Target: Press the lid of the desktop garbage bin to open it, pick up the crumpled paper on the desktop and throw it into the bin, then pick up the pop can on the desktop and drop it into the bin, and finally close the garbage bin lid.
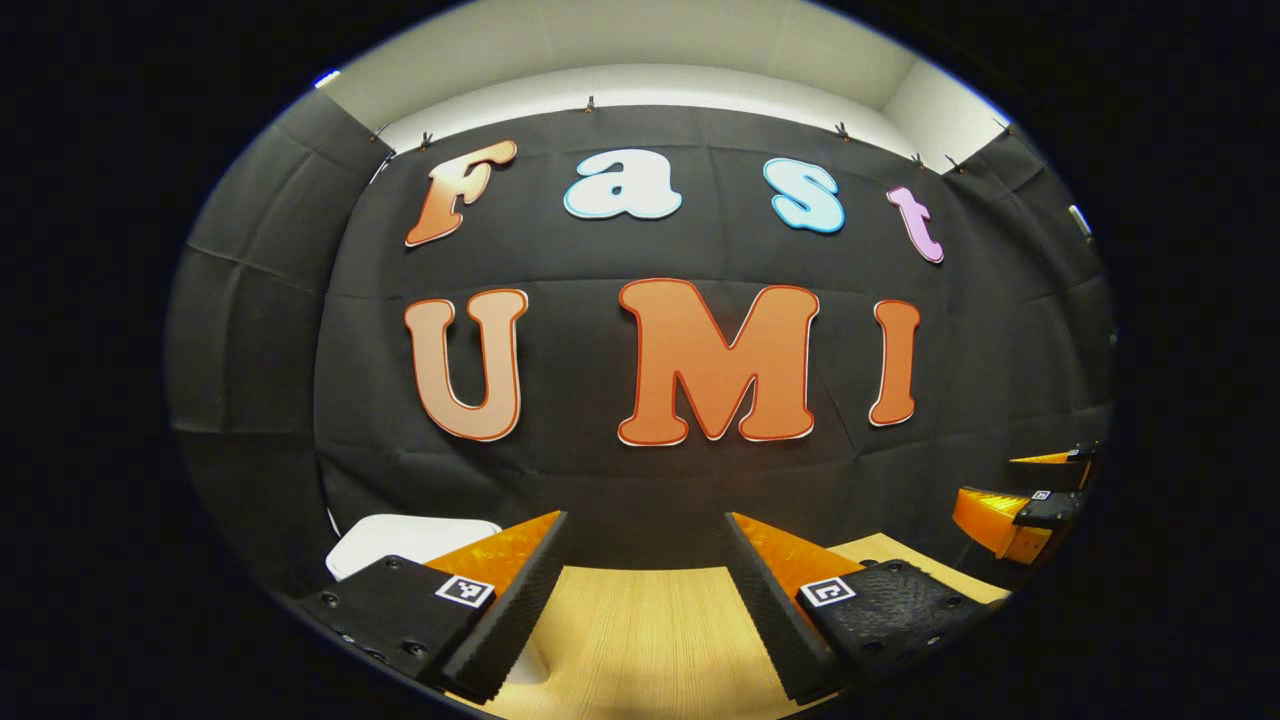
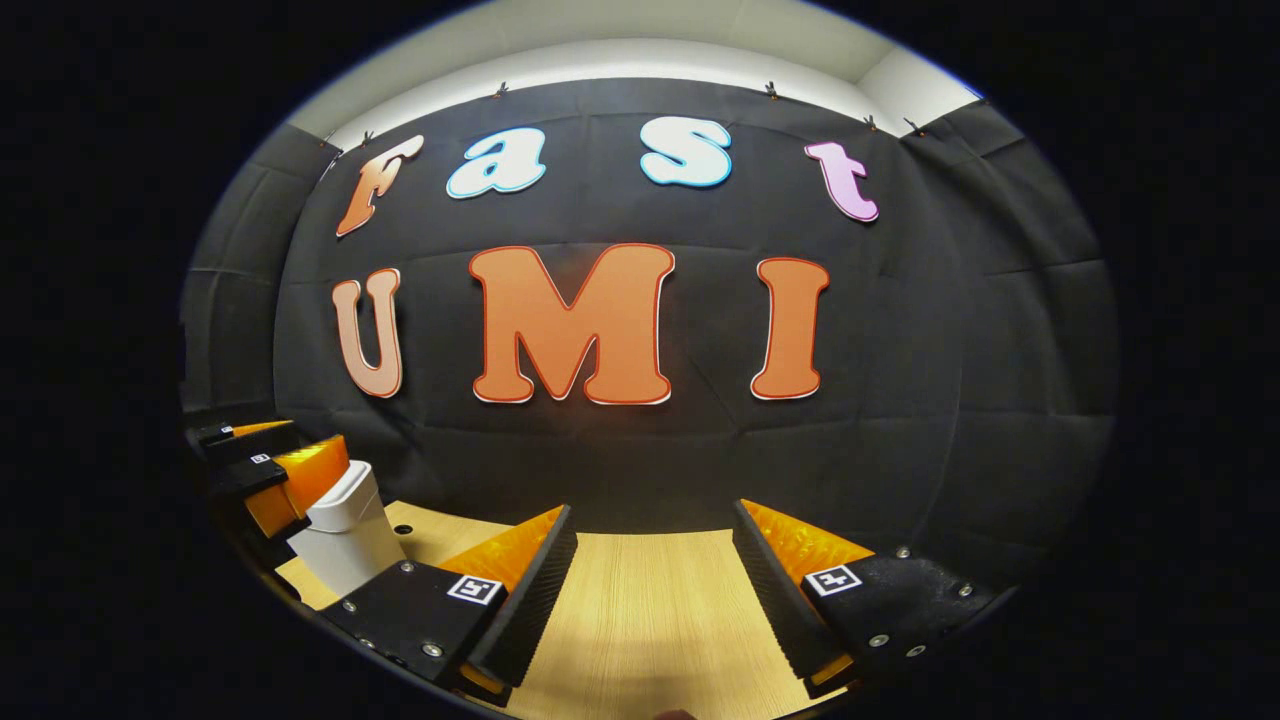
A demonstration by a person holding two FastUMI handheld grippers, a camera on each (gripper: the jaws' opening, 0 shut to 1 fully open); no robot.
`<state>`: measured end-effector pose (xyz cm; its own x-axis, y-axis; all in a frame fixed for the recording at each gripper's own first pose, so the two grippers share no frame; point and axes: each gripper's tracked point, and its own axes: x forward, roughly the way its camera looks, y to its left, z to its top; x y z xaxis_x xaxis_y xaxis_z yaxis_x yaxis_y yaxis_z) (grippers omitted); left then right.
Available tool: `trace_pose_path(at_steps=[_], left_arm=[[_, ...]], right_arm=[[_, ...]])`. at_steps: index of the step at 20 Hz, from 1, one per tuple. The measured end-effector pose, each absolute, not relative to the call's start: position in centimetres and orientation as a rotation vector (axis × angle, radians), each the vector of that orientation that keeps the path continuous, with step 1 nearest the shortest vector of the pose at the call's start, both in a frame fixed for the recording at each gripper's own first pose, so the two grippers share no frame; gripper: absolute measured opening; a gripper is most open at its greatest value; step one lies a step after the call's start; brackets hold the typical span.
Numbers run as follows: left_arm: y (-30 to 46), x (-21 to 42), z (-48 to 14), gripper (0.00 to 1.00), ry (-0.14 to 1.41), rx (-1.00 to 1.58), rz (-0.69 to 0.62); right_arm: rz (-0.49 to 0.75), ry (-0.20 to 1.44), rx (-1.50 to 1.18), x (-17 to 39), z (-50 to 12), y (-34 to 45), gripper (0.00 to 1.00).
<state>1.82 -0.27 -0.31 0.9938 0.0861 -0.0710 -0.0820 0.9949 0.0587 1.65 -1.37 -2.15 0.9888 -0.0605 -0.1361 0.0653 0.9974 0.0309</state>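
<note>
At the lower left of the right gripper view, white bin [image 2: 345, 535] lid-down on wooden desktop [image 2: 640, 620]; left gripper [image 1: 645, 585] and right gripper [image 2: 650, 580] both spread wide, holding nothing

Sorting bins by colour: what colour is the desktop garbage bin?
White; the garbage bin shows best in the right gripper view.

Right gripper [image 2: 655, 600]: jaws spread wide, nothing between them, raised over a pale wooden desktop [image 2: 640, 620]. White garbage bin [image 2: 345, 535], lid down, stands at far left. Left gripper [image 2: 262, 470] sits just beside and partly behind the bin. Black cloth wall [image 2: 960, 400] behind.
</note>
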Motion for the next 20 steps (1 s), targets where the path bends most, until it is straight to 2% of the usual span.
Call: trace_pose_path(at_steps=[1, 14, 15, 16, 18, 19, 20], left_arm=[[-0.34, 1.89, -0.31, 0.95, 0.072, 0.058, 0.08], [-0.17, 2.13, -0.86, 0.95, 0.092, 0.059, 0.054], [-0.24, 2.17, -0.87, 0.99, 0.092, 0.061, 0.056], [-0.21, 2.12, -0.84, 0.95, 0.091, 0.06, 0.055], [-0.24, 2.12, -0.82, 0.95, 0.093, 0.059, 0.056], [-0.3, 2.02, -0.96, 0.99, 0.098, 0.06, 0.055], [-0.32, 1.96, -0.96, 0.95, 0.099, 0.059, 0.056]], right_arm=[[-0.066, 0.134, 0.035, 1.63, -2.14, -1.29, 0.94], [-0.061, 0.146, 0.031, 1.58, -1.98, -0.91, 0.94], [-0.059, 0.144, 0.028, 1.52, -2.02, -0.8, 0.94], [-0.058, 0.143, 0.025, 1.55, -1.99, -0.8, 0.94], [-0.055, 0.143, 0.025, 1.48, -1.99, -0.86, 0.94], [-0.055, 0.144, 0.026, 1.49, -1.94, -0.73, 0.94], [-0.055, 0.145, 0.027, 1.49, -2.05, -0.8, 0.94]])
